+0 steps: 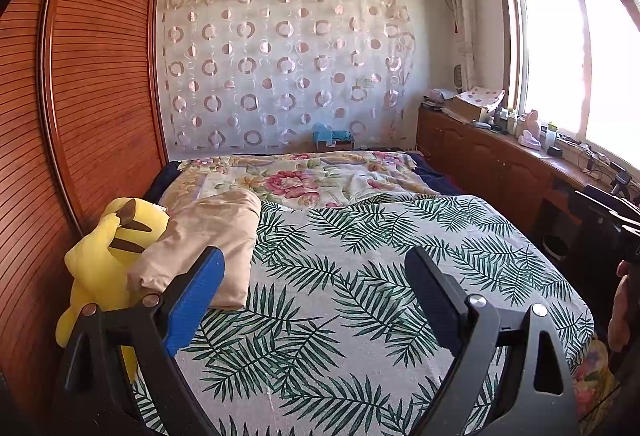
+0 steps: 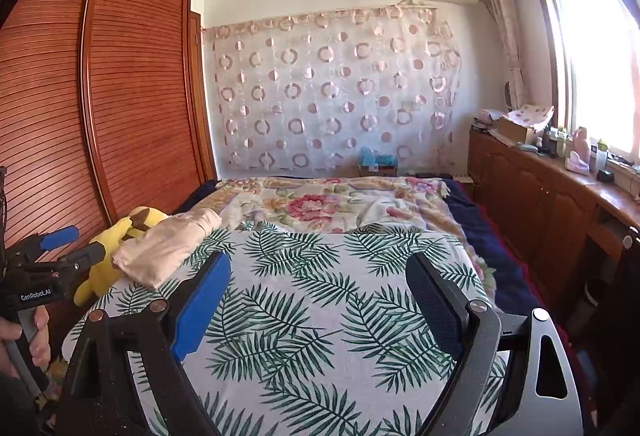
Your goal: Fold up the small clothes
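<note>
Hovering over the bed [image 1: 360,316], both wide open and holding nothing: left hand-held gripper [image 1: 316,276], right hand-held gripper [image 2: 320,280]. Looks like they're needing to grab the beige cloth [image 1: 208,240] next.

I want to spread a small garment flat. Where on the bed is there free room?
The leaf-print cover is bare from the beige folded cloth across to its right edge. Crowded: the left side, where that cloth lies against the yellow plush toy.
</note>
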### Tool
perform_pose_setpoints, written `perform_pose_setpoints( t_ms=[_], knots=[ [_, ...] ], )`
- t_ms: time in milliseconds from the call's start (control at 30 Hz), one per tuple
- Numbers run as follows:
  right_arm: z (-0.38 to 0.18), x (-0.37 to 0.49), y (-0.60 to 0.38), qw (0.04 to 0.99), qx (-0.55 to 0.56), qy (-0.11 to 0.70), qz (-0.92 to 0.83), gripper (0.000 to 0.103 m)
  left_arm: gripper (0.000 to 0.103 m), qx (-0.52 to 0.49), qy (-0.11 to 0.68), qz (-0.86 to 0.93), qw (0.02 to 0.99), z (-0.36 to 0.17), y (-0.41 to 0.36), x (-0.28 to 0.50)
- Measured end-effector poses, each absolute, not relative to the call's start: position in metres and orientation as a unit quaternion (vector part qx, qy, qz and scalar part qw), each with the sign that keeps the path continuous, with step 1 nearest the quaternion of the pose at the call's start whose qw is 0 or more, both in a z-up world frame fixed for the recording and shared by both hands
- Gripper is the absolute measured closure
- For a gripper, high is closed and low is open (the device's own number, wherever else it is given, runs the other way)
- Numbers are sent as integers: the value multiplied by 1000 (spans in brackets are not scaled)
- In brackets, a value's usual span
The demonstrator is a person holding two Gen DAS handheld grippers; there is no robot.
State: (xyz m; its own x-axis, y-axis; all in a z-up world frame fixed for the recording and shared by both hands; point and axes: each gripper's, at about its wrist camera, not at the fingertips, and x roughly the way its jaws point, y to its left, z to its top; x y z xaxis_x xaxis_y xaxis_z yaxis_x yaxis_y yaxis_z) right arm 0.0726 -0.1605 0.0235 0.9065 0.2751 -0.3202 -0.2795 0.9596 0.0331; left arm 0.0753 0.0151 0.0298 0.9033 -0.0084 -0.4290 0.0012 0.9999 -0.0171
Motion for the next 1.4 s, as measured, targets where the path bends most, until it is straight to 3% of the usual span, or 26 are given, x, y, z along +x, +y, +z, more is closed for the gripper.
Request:
perform_pose_setpoints(
  t_ms=[1400],
  knots=[
    [26, 70, -173, 977, -11, 155, 145, 13, 11, -8, 216, -3, 976, 30, 14, 76]
  ],
)
